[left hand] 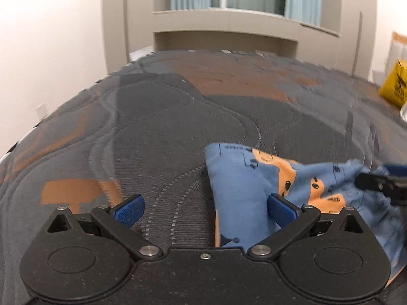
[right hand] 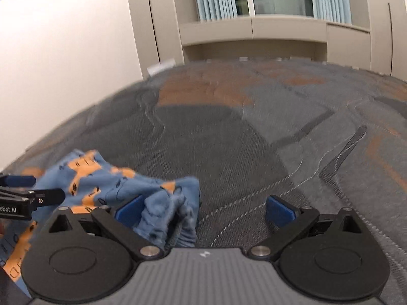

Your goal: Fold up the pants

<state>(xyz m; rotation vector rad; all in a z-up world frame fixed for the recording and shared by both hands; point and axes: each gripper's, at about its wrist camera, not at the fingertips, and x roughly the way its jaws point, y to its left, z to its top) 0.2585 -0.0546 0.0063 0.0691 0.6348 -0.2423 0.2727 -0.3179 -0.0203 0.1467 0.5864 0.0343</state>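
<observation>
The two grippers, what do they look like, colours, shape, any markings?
Both are two-finger tools. The left gripper has a black base, two round black housings with angled black linkage arms, silver pivot bolts and blue textured pads. The right gripper matches, but with a ribbed grey base. The left gripper's side reads "obot.AI", cut off.
</observation>
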